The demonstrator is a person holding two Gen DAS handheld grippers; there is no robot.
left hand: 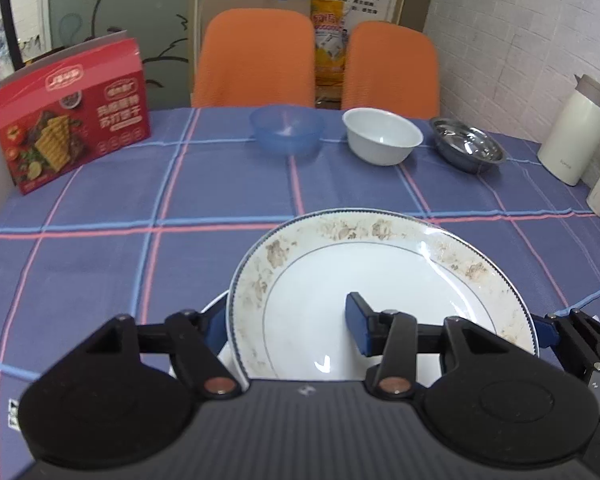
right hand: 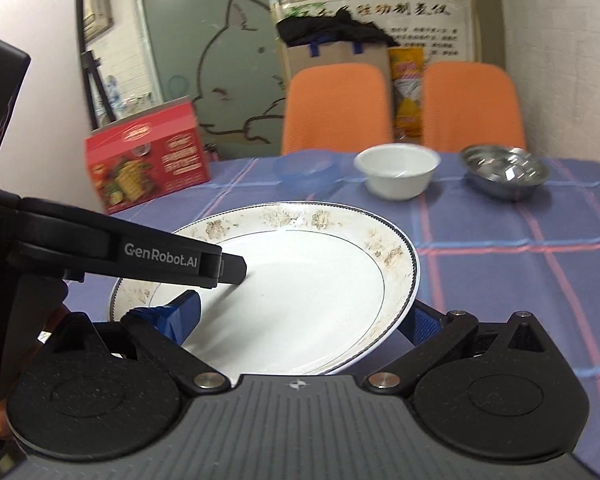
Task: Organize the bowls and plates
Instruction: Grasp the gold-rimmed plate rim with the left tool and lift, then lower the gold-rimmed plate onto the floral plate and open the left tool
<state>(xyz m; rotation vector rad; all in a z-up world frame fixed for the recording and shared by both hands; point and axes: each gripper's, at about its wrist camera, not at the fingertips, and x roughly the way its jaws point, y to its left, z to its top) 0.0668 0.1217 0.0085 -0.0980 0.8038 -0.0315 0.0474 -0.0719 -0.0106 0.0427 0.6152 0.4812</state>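
White porcelain with a worn floral rim, the plate point(left hand: 380, 300) fills the near part of both views, tilted, its near edge cut off behind my claw bodies. A second white plate point(left hand: 214, 306) peeks out under its left edge; most of it is hidden. My left claw point(left hand: 290, 324) grips the plate's left rim, one blue pad point(left hand: 358, 324) inside the dish, the other behind the rim. My right claw point(right hand: 300, 318) pinches the right rim, one pad point(right hand: 182, 314) on the inside, the other point(right hand: 420, 324) under the edge. At the far side of the blue checked worktop point(left hand: 100, 240) stand three empty bowls in a row: blue plastic bowl point(left hand: 286, 128), white bowl point(left hand: 382, 134), steel bowl point(left hand: 466, 148). A red cracker box point(left hand: 72, 120) stands at the far left.
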